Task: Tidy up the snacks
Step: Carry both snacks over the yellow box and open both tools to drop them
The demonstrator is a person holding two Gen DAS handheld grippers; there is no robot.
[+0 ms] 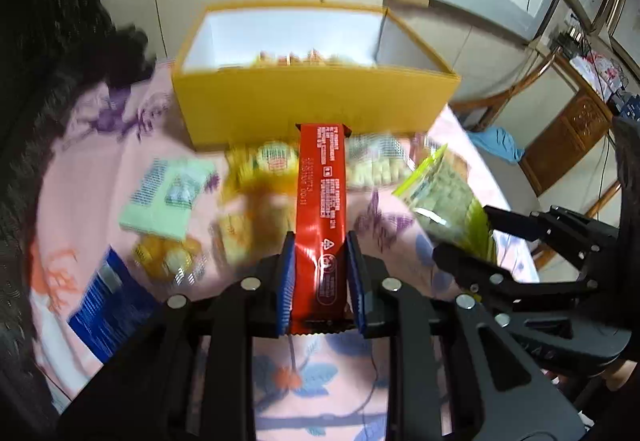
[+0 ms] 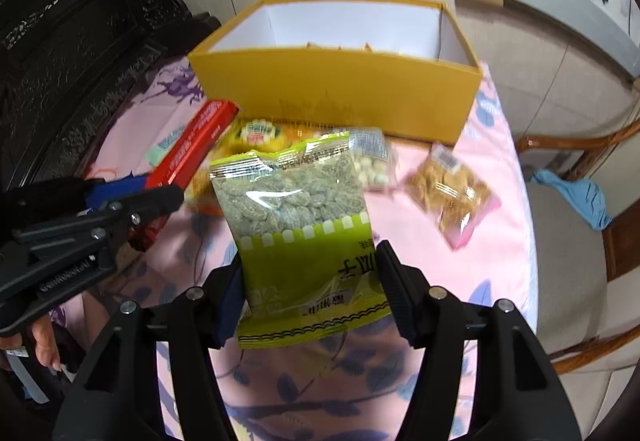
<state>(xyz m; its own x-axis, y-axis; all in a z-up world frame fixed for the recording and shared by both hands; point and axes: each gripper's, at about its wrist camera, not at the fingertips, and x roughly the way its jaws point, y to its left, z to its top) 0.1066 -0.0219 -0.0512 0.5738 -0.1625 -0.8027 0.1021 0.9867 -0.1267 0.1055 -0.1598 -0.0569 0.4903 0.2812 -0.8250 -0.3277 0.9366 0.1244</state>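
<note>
My left gripper (image 1: pixel 321 241) is shut on a long red snack bar (image 1: pixel 321 201) and holds it above the pink cloth, pointing at the open yellow box (image 1: pixel 312 101). It also shows in the right wrist view (image 2: pixel 192 149). My right gripper (image 2: pixel 310 253) is shut on a green bag of seeds (image 2: pixel 300 225), lifted above the table in front of the yellow box (image 2: pixel 340 97). The green bag shows in the left wrist view (image 1: pixel 448 201), with the right gripper (image 1: pixel 492 233) at the right. A few snacks lie inside the box.
Loose snacks lie on the pink flowered cloth (image 2: pixel 492 241): a yellow pack (image 1: pixel 260 169), a pale green pack (image 1: pixel 164 193), a blue pack (image 1: pixel 104 301), a pack of white pieces (image 2: pixel 372 161), a brown snack bag (image 2: pixel 452 193). A chair (image 2: pixel 580 241) stands to the right, dark carved furniture (image 2: pixel 80 21) to the left.
</note>
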